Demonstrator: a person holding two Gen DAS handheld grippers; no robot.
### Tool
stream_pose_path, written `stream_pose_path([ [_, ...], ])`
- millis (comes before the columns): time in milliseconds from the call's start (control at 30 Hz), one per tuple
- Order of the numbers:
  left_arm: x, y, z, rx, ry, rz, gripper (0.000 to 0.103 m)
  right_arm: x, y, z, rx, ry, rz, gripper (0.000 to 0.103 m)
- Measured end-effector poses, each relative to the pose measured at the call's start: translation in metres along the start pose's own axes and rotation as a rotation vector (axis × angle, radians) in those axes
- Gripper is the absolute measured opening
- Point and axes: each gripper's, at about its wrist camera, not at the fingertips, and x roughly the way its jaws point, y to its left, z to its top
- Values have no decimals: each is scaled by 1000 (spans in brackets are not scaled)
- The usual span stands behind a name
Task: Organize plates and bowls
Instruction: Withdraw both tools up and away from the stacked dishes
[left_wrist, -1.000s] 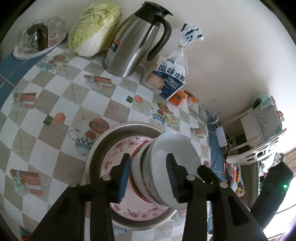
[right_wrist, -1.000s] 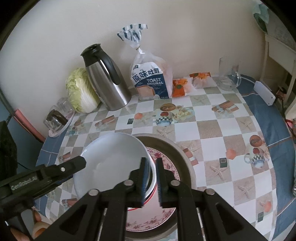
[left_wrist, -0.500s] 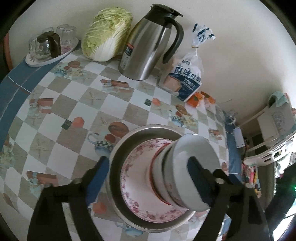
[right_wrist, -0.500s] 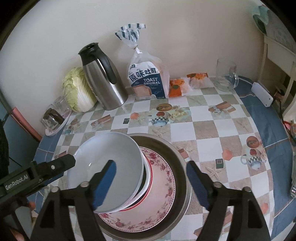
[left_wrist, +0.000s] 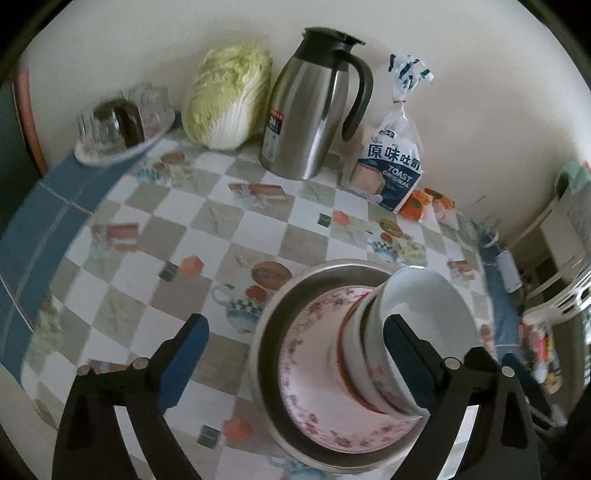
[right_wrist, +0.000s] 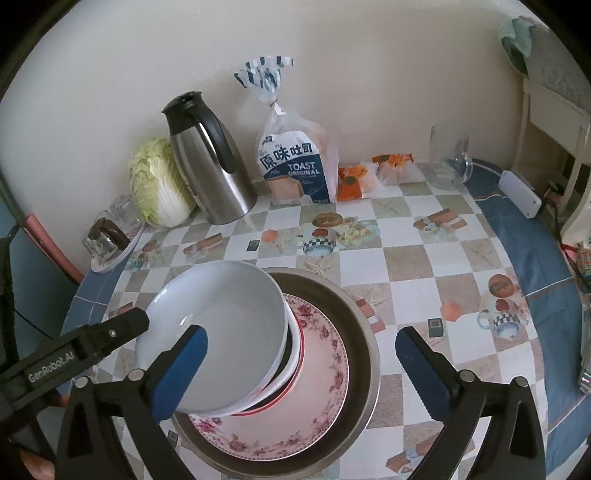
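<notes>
The left tool (left_wrist: 295, 352) is angled downward with its jaws spread wide, having just been opening; nothing is pressed by its pads. The right tool (right_wrist: 301, 363) is likewise tilted downward, its jaws just opened to their widest, nothing gripped.

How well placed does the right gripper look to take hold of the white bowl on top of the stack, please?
Probably well. The right gripper has just been opening and its jaws stand wide, pressing on nothing. The white bowl sits topmost and uncovered, its near rim beside the left finger. The left gripper, also open, flanks the far side without blocking.
</notes>
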Motion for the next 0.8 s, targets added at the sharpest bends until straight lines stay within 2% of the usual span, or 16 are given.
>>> stream_pose_path([
  [200,-13,-1,-5,45,-67,23,96,-9,2,-14,-2,-16,-7,103],
  [367,-30,5,-7,45,-129,23,96,-25,2,-24,3,-69,0,103],
  [467,-36,10,-11,41,-145,53,96,-33,2,-34,1,-89,-6,103],
  [800,-31,13,-34,89,-70,124,96,-18,-6,-59,-1,8,-56,103],
])
